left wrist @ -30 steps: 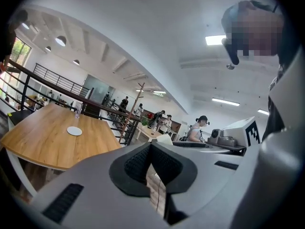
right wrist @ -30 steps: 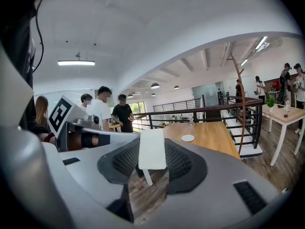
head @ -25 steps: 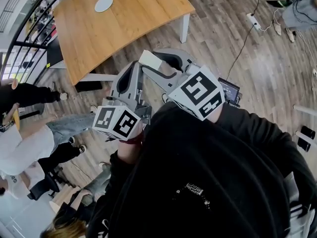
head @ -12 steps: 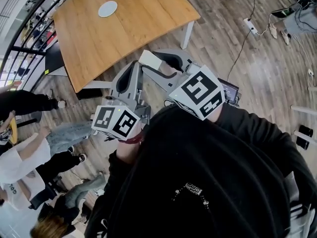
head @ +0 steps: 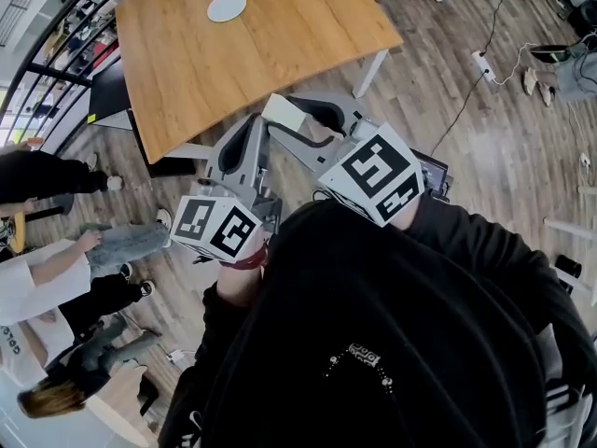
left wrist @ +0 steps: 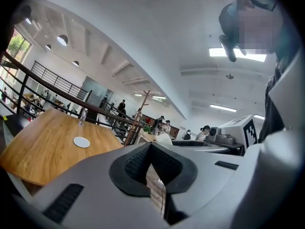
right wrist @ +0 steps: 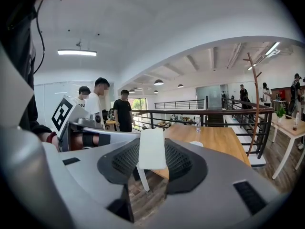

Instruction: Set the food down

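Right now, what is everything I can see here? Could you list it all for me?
table: one, wood top and white legs, ahead of the grippers
plate: one, white, on the table
bottle: one, clear, at the table's far edge
railing: one, black, behind the table
coat stand: one, brown, by the railing
power strip: one, white, on the floor to the right
bystanders: several, dark and white clothes, to the left
food: one white slab, in the right gripper
left gripper: one, grey, shut, empty
right gripper: one, grey, clamped on the food
marker cubes: two, black-and-white, one per gripper
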Available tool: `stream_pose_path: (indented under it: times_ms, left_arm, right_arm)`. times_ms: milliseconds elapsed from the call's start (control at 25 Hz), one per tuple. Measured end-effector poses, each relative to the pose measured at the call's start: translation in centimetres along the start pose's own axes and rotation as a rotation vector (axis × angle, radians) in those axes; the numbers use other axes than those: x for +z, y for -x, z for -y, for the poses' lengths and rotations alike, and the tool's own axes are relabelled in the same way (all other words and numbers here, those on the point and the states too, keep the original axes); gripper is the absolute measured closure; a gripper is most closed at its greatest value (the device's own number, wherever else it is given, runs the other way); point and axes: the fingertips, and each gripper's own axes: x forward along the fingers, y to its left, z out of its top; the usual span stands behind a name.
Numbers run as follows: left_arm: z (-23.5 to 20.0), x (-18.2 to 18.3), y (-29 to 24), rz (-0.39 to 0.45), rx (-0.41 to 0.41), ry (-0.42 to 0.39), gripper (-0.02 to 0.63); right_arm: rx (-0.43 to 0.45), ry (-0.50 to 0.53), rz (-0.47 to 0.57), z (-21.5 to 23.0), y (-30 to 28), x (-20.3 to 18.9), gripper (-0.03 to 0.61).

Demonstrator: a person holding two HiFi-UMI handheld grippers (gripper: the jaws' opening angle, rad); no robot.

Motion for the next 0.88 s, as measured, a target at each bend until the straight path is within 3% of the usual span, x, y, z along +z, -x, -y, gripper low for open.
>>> stream_pose_path:
  times_ms: [280,880]
  left_arm:
    - [-1.7,-0.3,-1.2,-0.017,0.032,0.016,0.615]
    - [-4.4,2.7,-10.8,0.001,0.127,0.012,0.615]
  right_arm:
    - [0.035,-0.021,-0.022,1.2,-1.7,-0.5,0.408]
    - [0.114,-0.009,-0.003,11.1,-4.9,2.2,0.408]
